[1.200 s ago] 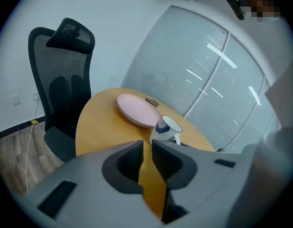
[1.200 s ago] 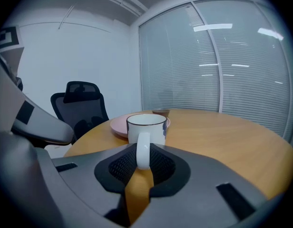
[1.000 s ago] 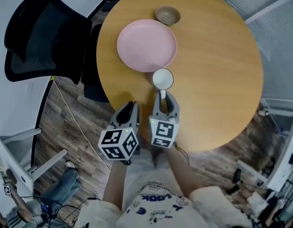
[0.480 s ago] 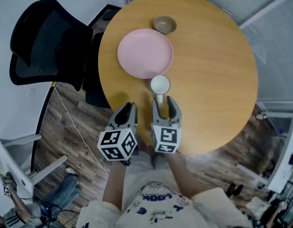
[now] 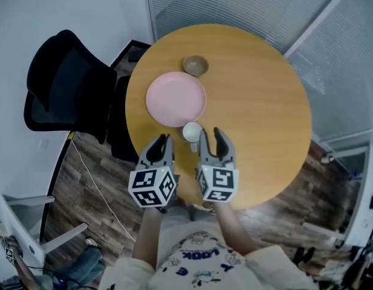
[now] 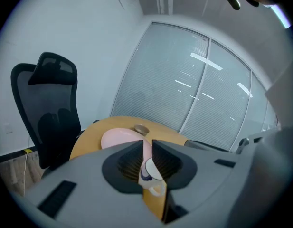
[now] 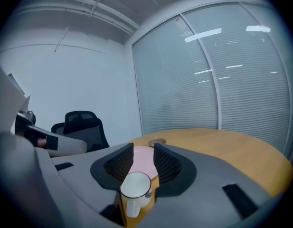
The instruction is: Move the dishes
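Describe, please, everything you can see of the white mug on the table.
The white mug looks glossy, like ceramic, with a dark blue mark below its rim. It stands upright and seems empty, its handle toward the person, near the wooden table's front edge, close beside the pink plate. The open right gripper stands short of it, not touching.

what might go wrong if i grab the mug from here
1. The mug has its handle pointing toward the open right tongs; closing on the handle alone may tip or spin it.
2. The mug stands right by the rim of the pink plate, so a forward push could knock that plate toward the small bowl.
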Available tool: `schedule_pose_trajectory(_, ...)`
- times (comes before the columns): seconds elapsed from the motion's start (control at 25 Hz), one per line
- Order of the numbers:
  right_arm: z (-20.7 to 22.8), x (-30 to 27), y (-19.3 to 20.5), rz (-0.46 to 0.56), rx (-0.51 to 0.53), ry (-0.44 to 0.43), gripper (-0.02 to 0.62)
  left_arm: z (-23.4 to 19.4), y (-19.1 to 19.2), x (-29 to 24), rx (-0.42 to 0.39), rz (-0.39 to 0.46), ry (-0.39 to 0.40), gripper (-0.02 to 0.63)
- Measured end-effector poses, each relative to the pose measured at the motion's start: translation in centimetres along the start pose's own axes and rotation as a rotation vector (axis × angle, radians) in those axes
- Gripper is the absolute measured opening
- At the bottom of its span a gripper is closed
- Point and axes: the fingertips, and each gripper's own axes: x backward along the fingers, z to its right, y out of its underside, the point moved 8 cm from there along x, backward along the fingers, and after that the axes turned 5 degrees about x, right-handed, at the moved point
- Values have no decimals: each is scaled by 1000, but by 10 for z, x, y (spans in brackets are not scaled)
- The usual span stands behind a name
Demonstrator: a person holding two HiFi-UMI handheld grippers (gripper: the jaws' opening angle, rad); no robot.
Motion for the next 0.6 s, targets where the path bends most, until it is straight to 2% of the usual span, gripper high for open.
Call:
schedule_pose_trajectory(0.28, 4, 1, -46, 55, 22, -33, 67, 28, -50, -1, -48, 126, 55, 55)
schedule_pose_trajectory(0.6, 10, 5, -85, 115, 52, -24, 48, 49, -87, 7, -200, 258, 36, 55)
